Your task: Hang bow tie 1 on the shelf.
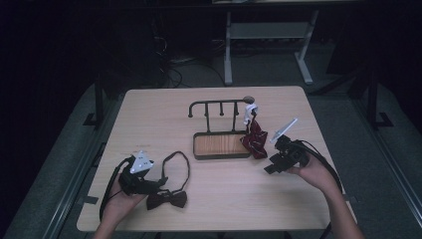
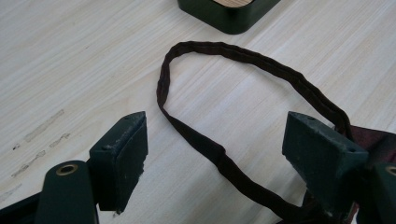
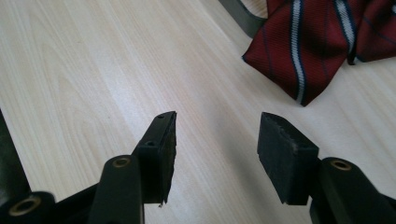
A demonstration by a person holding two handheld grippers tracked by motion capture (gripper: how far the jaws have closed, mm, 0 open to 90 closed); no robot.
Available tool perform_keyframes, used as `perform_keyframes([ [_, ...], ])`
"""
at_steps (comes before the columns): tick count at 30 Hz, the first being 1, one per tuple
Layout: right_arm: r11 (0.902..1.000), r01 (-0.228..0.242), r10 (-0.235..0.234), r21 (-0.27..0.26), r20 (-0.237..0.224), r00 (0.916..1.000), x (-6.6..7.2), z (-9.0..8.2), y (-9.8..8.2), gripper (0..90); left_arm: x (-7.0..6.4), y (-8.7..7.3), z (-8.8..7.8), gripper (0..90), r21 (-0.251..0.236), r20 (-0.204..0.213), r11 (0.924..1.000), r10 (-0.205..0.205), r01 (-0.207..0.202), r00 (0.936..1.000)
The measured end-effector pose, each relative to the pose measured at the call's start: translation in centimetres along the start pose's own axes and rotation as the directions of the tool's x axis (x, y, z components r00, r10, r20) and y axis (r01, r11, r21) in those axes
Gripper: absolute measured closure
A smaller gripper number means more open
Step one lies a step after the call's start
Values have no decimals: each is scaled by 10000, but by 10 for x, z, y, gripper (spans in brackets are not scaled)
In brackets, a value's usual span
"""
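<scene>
Two bow ties on the table, both my grippers parted and holding nothing.

My left gripper [image 2: 212, 154] sits low over the strap loop [image 2: 243, 60] of the dark bow tie [image 1: 166, 199] near the table's [image 1: 149, 107] front left; jaws wide, strap lying slack between them, pads not pressing. My right gripper [image 3: 215, 154] stands open over bare wood, just short of the red striped bow tie [image 3: 299, 46], which hangs from the black rack [image 1: 219, 104] and rests by the wooden tray [image 1: 221, 145].

dark lab, test table [image 1: 149, 107], cables [image 1: 171, 69]
</scene>
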State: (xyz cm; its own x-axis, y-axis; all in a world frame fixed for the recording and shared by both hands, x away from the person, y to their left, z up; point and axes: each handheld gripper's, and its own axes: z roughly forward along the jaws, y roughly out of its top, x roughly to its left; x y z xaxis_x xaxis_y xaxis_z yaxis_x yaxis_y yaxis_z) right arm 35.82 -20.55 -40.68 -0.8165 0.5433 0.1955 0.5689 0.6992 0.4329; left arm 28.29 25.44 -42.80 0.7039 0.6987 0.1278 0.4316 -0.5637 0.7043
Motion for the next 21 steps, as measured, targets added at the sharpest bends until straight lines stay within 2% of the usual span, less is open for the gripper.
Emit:
perform_keyframes([
  [1, 10000, -24, 23, 12, 46, 10000, 1, 1, -3, 463, 1, 0, 0, 228, 6, -10, 10000, 69, -69, 10000],
  [4, 10000, -42, 42, -32, 54, 10000, 1, 1, -5, 463, 0, 0, 0, 228, 13, 52, 10000, -84, 84, 10000],
  [9, 9994, 11, -11, -360, 6, 10000, 5, 2, -12, 458, 1, -1, 2, 228, 35, 7, 9999, -129, 129, 9999],
  [13, 9996, 56, -58, -266, -72, 10000, 8, 6, -14, 453, 1, -1, 1, 228, 45, -15, 9999, -97, 97, 10000],
  [18, 9992, -112, 105, -394, -164, 9998, 8, 8, -16, 434, 5, -2, 2, 228, 70, 68, 9998, -173, 173, 9998],
  [21, 9993, -194, 194, -334, 2, 9998, 11, 9, -19, 413, 8, -4, 3, 228, 80, 101, 9997, -219, 218, 9997],
])
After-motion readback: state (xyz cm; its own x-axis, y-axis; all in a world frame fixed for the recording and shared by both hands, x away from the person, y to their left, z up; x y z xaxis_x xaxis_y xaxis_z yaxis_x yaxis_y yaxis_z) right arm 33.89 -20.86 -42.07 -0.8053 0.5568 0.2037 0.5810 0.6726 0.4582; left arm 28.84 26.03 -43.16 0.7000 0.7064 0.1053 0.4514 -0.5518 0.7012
